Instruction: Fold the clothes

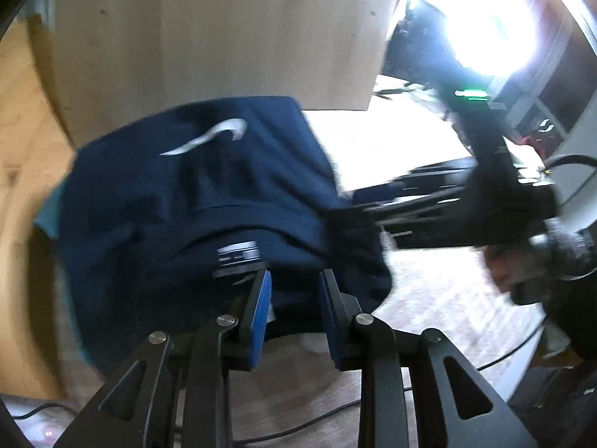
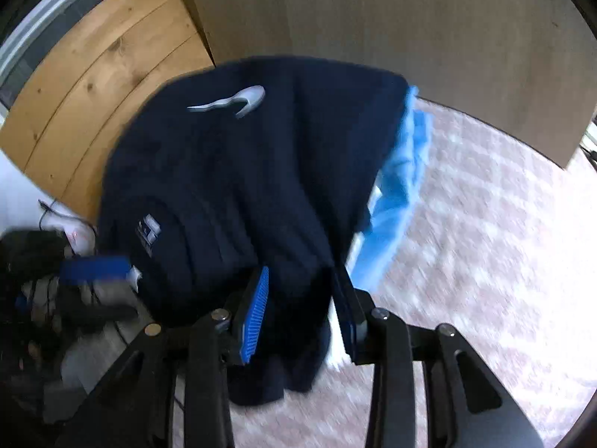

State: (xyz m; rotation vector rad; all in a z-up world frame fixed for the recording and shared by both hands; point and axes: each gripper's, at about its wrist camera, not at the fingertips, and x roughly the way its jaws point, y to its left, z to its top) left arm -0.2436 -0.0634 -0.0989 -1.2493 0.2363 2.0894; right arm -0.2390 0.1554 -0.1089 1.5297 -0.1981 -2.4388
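Left wrist view: the left gripper [image 1: 294, 291] fills the bottom centre, its blue-padded fingers [image 1: 261, 310] parted with navy cloth bunched in the gap; whether the pads actually pinch it I cannot tell through the blur. The navy T-shirt [image 1: 194, 201], with a white swoosh logo [image 1: 212, 138] and a white neck label [image 1: 238, 252], hangs across the middle left of the frame, directly ahead of and touching the fingers. At right, the right gripper [image 1: 358, 212] reaches in sideways, its tips at the shirt's edge.

Right wrist view: the right gripper [image 2: 302, 298] at bottom centre has a fold of the navy T-shirt [image 2: 231, 171] hanging between its partly spread fingers, the cloth pressed against the right one. A light blue garment [image 2: 399, 186] shows behind the shirt's right edge, above a patterned pink surface [image 2: 485, 242].
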